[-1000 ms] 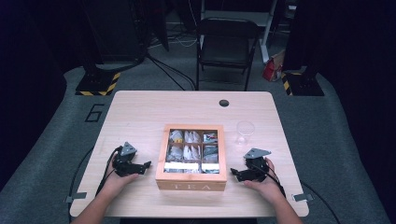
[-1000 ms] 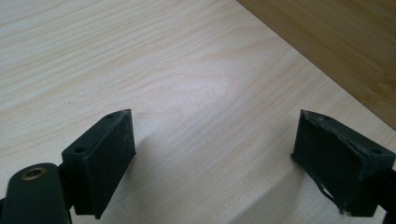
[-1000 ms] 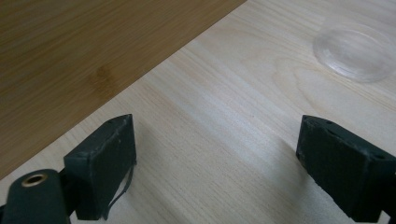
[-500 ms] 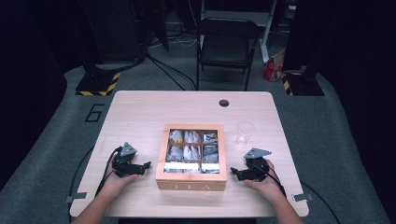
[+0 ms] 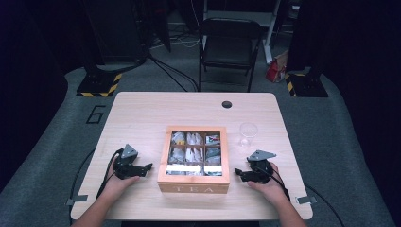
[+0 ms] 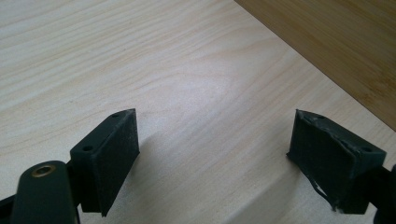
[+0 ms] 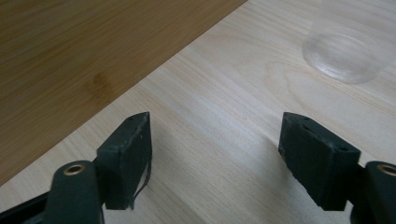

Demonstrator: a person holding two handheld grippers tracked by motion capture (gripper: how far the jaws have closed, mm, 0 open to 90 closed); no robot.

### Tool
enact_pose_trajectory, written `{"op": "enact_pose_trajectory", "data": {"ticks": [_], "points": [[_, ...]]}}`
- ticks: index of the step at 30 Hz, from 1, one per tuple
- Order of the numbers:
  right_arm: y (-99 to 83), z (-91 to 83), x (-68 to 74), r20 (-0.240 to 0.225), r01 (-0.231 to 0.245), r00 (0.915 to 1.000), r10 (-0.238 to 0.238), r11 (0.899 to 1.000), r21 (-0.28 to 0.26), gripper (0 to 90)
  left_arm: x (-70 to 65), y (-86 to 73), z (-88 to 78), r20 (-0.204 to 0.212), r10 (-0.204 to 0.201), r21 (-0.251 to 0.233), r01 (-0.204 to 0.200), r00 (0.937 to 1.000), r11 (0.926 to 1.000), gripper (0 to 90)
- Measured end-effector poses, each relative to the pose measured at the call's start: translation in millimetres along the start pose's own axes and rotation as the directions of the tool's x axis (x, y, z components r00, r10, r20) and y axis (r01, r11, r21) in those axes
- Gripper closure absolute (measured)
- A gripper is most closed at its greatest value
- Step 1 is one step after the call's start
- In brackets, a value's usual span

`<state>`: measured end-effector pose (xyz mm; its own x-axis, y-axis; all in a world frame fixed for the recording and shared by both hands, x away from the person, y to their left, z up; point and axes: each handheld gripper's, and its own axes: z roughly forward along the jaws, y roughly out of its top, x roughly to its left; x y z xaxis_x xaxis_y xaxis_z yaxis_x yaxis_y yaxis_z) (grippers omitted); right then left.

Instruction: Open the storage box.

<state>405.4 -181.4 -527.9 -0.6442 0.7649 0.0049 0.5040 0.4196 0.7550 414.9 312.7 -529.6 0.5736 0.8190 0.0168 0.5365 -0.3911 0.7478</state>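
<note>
Left claw point(image 5: 144, 168): rested on the surface point(image 5: 142, 113), jaws spread wide, empty, just beside the tea box point(image 5: 194, 160).
Right claw point(image 5: 240, 173): jaws apart and empty, having just been closing slightly; nothing between them.
Tea box: centre, near edge, lid shut, 6 compartments.
Advice: lift the lid squarely, likely with both claws.
Room: clear cup point(image 5: 248, 135) near the right claw; far half open.
</note>
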Motion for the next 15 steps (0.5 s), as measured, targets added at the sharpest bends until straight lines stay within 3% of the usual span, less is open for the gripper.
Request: {"op": "enact_pose_trajectory", "data": {"ticks": [5, 6, 10, 12, 13, 15], "points": [[1.2, -2.1, -2.0, -0.011, -0.007, 0.9999, 0.007, 1.000, 0.005, 35.4, 1.9, 1.5, -3.3, 0.007, -0.003, 0.020, 0.003, 1.0000, 0.9998, 23.2], [1.4, -3.7, -1.6, -0.012, 0.004, 0.9999, -0.004, 1.000, 0.019, 37.8, 2.7, 1.5, -3.8, 0.018, -0.023, 0.019, 0.022, 0.9996, 0.9996, 23.8], [4.2, -6.0, 0.8, -0.012, -0.018, 0.9998, 0.018, 0.999, 0.036, 39.6, 3.5, 1.6, -9.3, 0.030, -0.035, 0.041, 0.034, 0.9989, 0.9986, 27.3], [9.2, -9.5, 3.2, -0.009, -0.005, 0.9999, 0.005, 0.999, 0.033, 41.1, 2.7, 2.5, -13.8, 0.038, -0.043, 0.050, 0.041, 0.9983, 0.9979, 32.7], [9.2, -9.5, 3.2, -0.009, -0.005, 0.9999, 0.005, 0.999, 0.033, 41.1, 2.3, 4.8, -18.7, 0.067, -0.063, 0.044, 0.060, 0.9958, 0.9972, 32.7], [12.8, -13.6, 5.7, -0.010, -0.001, 1.0000, 0.001, 1.000, 0.017, 41.7, 0.8, 8.1, -25.2, 0.065, -0.062, 0.026, 0.060, 0.9960, 0.9978, 33.7]]}}
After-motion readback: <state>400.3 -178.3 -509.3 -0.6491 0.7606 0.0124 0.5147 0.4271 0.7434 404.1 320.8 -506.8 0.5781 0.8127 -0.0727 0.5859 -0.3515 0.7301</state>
